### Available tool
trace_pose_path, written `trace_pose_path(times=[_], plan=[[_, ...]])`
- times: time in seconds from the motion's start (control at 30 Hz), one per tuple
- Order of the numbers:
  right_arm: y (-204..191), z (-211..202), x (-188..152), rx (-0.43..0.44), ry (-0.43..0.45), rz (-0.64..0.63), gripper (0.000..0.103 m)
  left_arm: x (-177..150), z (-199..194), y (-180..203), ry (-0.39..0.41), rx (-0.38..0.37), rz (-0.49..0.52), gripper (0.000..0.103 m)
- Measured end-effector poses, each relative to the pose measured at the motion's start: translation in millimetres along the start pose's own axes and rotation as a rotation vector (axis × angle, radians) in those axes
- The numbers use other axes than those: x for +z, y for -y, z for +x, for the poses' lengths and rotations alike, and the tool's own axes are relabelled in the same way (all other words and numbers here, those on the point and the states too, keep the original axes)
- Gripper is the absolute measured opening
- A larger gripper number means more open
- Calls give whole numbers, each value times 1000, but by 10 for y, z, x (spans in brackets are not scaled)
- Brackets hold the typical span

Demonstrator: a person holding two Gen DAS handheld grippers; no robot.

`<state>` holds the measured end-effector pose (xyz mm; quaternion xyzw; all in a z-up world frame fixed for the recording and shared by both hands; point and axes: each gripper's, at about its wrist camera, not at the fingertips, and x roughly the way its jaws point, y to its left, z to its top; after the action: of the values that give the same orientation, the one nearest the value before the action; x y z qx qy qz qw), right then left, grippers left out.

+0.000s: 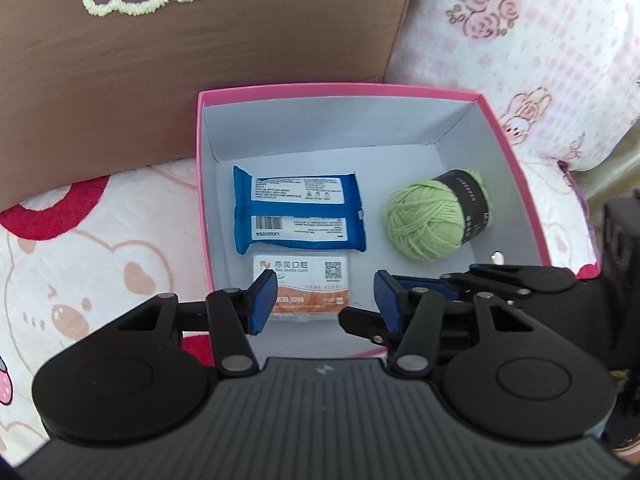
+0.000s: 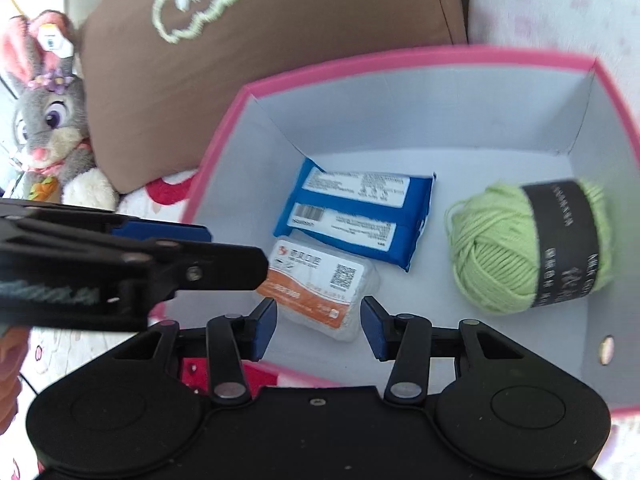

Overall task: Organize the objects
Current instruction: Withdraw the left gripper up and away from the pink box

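Observation:
A pink box (image 1: 520, 184) with a white inside sits on a bed. On its floor lie a blue wipes pack (image 1: 298, 210), a green yarn ball (image 1: 434, 216) with a black band, and a clear case with an orange-and-white label (image 1: 304, 284). My left gripper (image 1: 326, 300) hovers open above the case at the box's near edge, nothing between its pads. My right gripper (image 2: 320, 328) also stands open just over the case (image 2: 320, 280); the pads flank its near end without pressing it. The yarn ball (image 2: 528, 244) and wipes pack (image 2: 356, 216) lie beyond. The left gripper's fingers (image 2: 224, 264) cross in from the left.
A brown cushion (image 1: 180, 52) leans behind the box's left corner. A grey plush rabbit (image 2: 48, 120) sits far left. A pink floral pillow (image 1: 540, 40) lies at the back right. The box rests on a bear-print blanket (image 1: 100, 264). The box floor between wipes and yarn is bare.

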<state>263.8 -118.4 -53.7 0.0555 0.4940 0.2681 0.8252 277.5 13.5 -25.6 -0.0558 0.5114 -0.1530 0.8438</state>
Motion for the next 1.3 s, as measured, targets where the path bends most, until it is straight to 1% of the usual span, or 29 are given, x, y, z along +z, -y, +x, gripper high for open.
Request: trace_pose_path(times=[0.2, 0.27, 0.4, 0.47, 0.6, 0.67, 0.87, 0.97, 1.1, 1.17, 1.3], plan=[[-194, -412, -21, -66, 57, -108, 52, -87, -234, 74, 9, -28, 10, 52], [-242, -565, -65, -83, 71, -130, 52, -114, -340, 121, -6, -34, 31, 52], [-347, -874, -203, -107, 105, -167, 52, -186, -605, 221, -21, -19, 81, 52], [-405, -1030, -281, -111, 124, -191, 52, -239, -757, 275, -25, -6, 83, 52], [-492, -1342, -446, -131, 172, -235, 53, -290, -1039, 435, -68, -31, 96, 52], [-518, -1482, -516, -135, 188, -241, 53, -324, -1193, 523, -52, -48, 118, 53], [-611, -1803, -703, -138, 231, -264, 54, -449, -1516, 681, -26, -51, 166, 54], [-668, -1918, -798, -145, 251, -279, 55, -550, -1581, 709, -11, -55, 177, 54], [-747, -2050, -972, -161, 263, -274, 56, -724, -1589, 663, 0, -105, 155, 55], [-808, -2116, -1069, -169, 276, -283, 60, -828, -1589, 642, 22, -123, 154, 56], [-884, -2202, -1214, -159, 291, -281, 62, -974, -1549, 592, 41, -158, 134, 57]])
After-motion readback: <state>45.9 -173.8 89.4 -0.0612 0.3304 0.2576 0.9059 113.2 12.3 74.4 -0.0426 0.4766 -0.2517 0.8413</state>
